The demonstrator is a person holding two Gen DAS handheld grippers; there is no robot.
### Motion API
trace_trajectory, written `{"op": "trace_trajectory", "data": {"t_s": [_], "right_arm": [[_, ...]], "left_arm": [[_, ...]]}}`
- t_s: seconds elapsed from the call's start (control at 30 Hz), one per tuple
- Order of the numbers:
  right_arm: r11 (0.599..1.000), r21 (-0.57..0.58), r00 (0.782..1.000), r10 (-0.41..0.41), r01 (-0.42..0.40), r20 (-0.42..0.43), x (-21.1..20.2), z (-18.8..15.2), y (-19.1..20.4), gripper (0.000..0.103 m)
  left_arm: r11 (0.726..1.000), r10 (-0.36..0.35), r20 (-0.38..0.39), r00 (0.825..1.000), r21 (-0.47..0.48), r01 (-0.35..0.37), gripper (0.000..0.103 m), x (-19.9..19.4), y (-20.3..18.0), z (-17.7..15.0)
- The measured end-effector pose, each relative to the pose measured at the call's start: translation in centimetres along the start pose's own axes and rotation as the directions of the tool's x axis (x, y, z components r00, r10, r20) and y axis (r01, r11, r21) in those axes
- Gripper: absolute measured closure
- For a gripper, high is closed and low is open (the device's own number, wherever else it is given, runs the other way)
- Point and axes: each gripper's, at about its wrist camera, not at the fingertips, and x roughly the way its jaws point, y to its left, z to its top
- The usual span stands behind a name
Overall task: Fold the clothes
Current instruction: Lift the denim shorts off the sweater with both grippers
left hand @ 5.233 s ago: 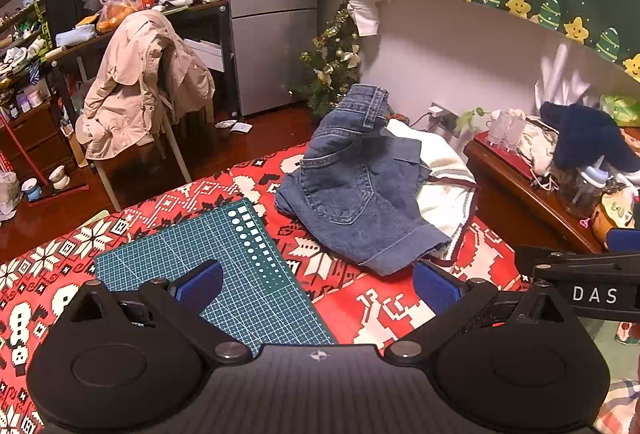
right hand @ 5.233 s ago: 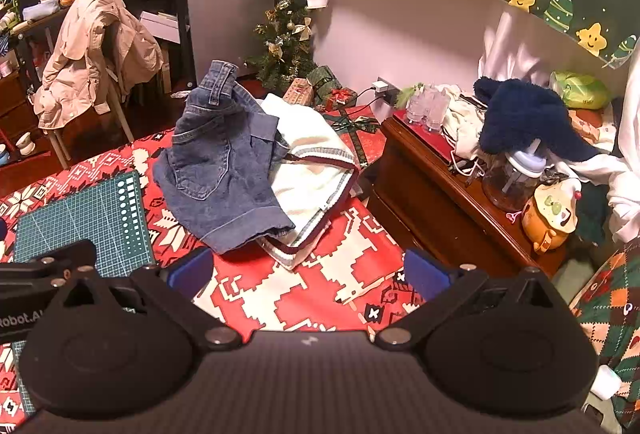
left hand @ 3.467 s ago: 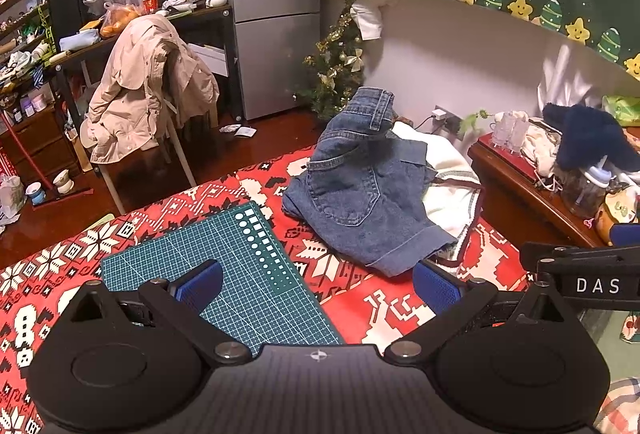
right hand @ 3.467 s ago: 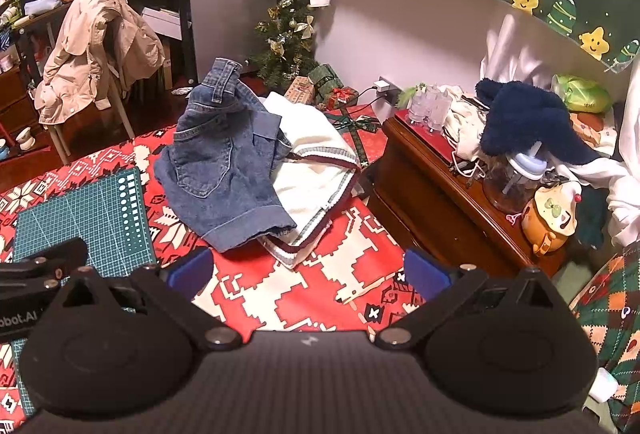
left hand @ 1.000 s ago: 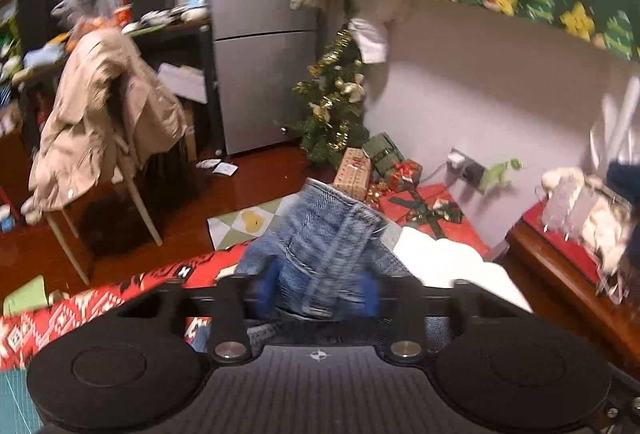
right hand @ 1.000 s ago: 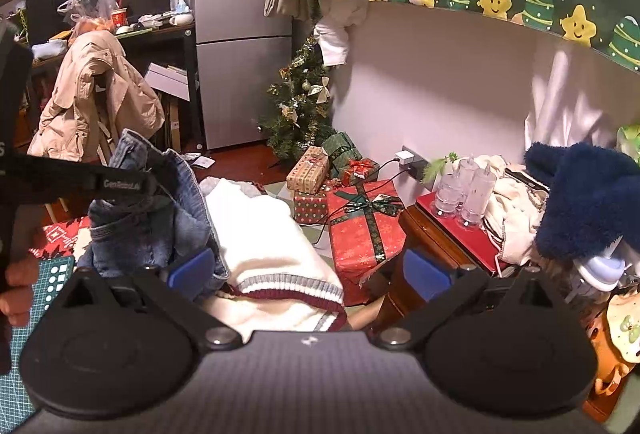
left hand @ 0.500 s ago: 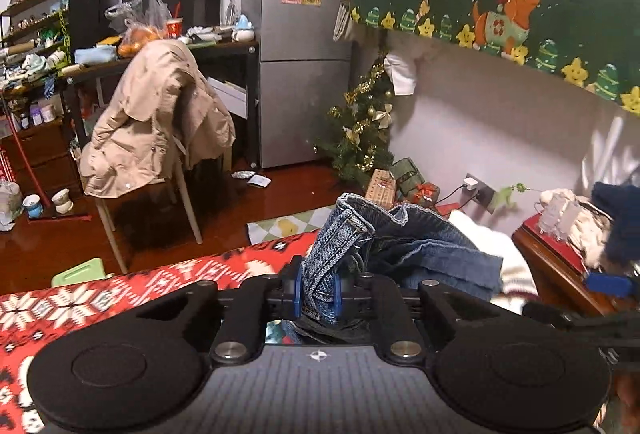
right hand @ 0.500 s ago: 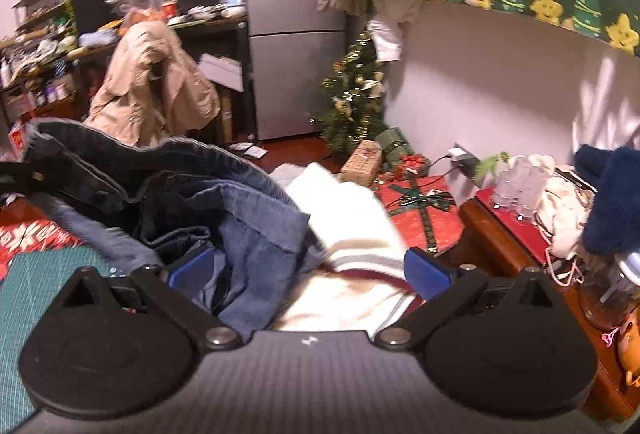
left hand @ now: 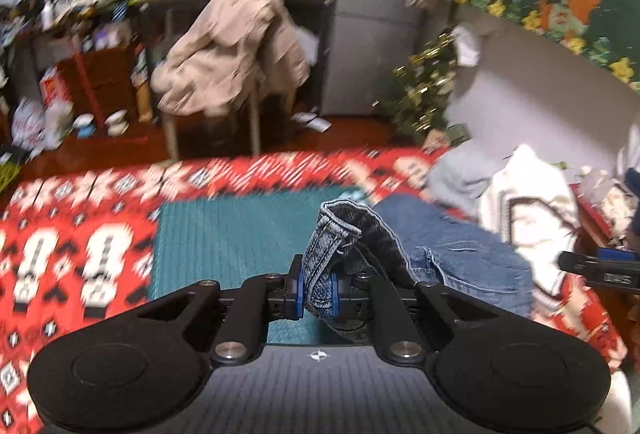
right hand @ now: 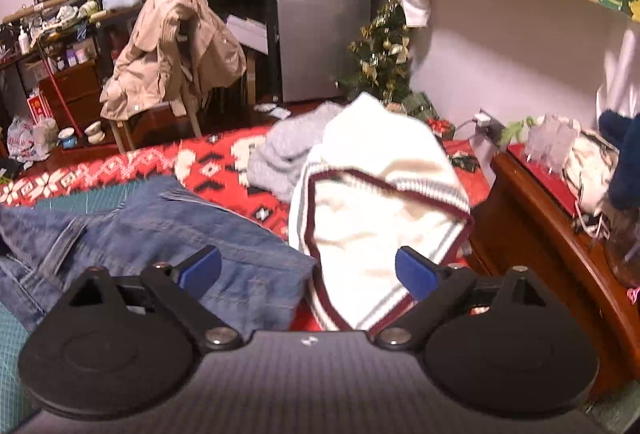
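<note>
Nearest the left wrist camera, the left gripper (left hand: 316,292) had its fingers (left hand: 297,294) pinched narrow on the waistband of the denim shorts (left hand: 452,258), having just closed further onto that band. Compared with a few seconds earlier, when both pairs of fingers stood wide and empty over the red patterned cloth (left hand: 80,234) and the shorts lay heaped on the white sweater (left hand: 528,218), the shorts had been dragged off the pile toward the green cutting mat (left hand: 232,230). Their waistband end now stood lifted over the mat, while the rest trailed back across the mat's far corner and the cloth.

In the right wrist view, the right gripper (right hand: 308,270) had its fingers (right hand: 200,266) wide with nothing clamped; they had just begun to narrow. They hung above the leg hem of the shorts (right hand: 168,234), with the sweater (right hand: 376,202) just beyond and a grey garment (right hand: 288,150) behind it.

By my judgement, the shorts had been separated from the other clothes, so the next call was for the right fingers to take the hem and help spread the shorts flat on the mat before any fold
</note>
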Motion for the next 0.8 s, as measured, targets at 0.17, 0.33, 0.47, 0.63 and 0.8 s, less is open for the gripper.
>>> {"op": "trace_trajectory", "data": {"t_s": [0.17,0.33,0.47,0.63,0.8], "right_arm": [[0.987,-0.153,0.999,-0.046,0.042,-0.021,0.6,-3.0,-0.6,0.025],[0.946,-0.323,0.998,-0.050,0.036,-0.035,2.1,-5.4,-0.6,0.052],[0.904,-0.424,0.999,-0.052,0.046,-0.004,3.5,-6.3,-0.3,0.059],[0.796,-0.601,0.995,-0.015,0.074,0.102,4.9,-6.9,0.8,0.056],[0.558,-0.814,0.975,0.038,0.161,0.219,5.6,-8.9,2.1,0.043]], "left_arm": [[1.000,0.008,-0.018,1.000,-0.019,-0.009,0.091,0.7,1.1,-1.0],[1.000,0.021,-0.029,0.999,-0.009,-0.021,0.091,1.4,1.1,-0.9],[0.999,0.036,-0.050,0.998,-0.007,-0.036,0.091,1.8,1.3,-1.2],[0.999,0.037,-0.060,0.998,-0.024,-0.038,0.091,2.0,1.5,-1.3],[0.999,0.049,-0.062,0.997,-0.013,-0.049,0.091,2.3,1.3,-1.3]]}}
